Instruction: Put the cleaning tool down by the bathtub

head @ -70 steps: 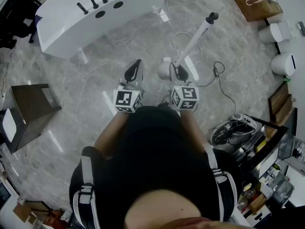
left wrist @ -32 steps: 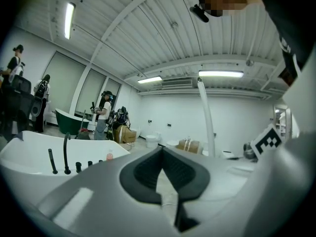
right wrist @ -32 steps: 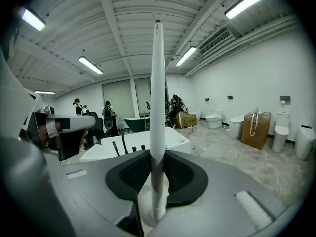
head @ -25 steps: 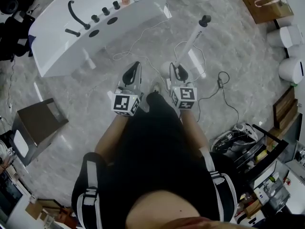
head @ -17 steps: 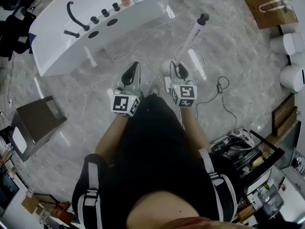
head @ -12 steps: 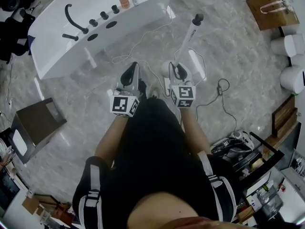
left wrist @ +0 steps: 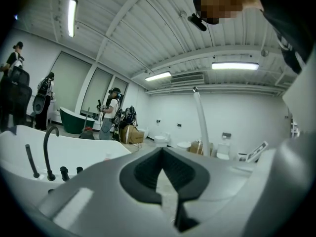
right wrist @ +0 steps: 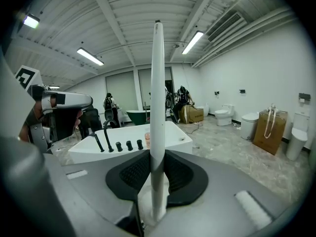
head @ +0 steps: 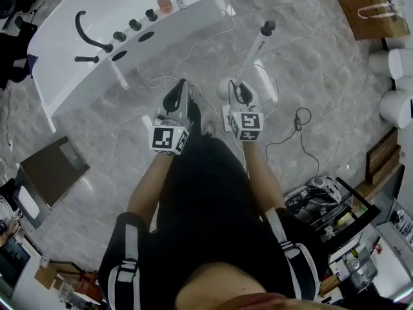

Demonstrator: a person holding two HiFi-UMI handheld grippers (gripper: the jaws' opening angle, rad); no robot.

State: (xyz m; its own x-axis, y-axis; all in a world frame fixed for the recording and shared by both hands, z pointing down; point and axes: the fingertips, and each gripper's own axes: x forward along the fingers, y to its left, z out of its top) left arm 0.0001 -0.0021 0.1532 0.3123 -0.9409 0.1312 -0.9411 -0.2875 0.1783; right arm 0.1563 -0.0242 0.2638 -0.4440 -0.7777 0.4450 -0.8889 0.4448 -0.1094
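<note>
While I watch the right gripper view, the right gripper (right wrist: 157, 174) has its two dark pads pinched on the white handle of the cleaning tool (right wrist: 157, 107), which stands nearly upright between them and runs to the top of that view. From the head view, the same right gripper (head: 237, 90) sits over the grey marble floor (head: 310, 63) in front of the person's body, and the cleaning tool (head: 255, 49) leans away from it toward a dark cap at the far end. A white rounded part shows just beside that gripper's jaws, but I cannot tell whether it touches the floor. So the tool is in the gripper, off to the right of the bathtub (head: 61, 76) and apart from it. The left gripper (head: 177, 90) hangs beside the right one; in the left gripper view its jaws (left wrist: 162, 152) are pressed together at the tips with nothing between them. On the tub's rim I see a black curved faucet (head: 87, 34), a row of black knobs and a small orange bottle (head: 164, 2). A thin cable (head: 193, 44) trails across the floor between tub and grippers.
</note>
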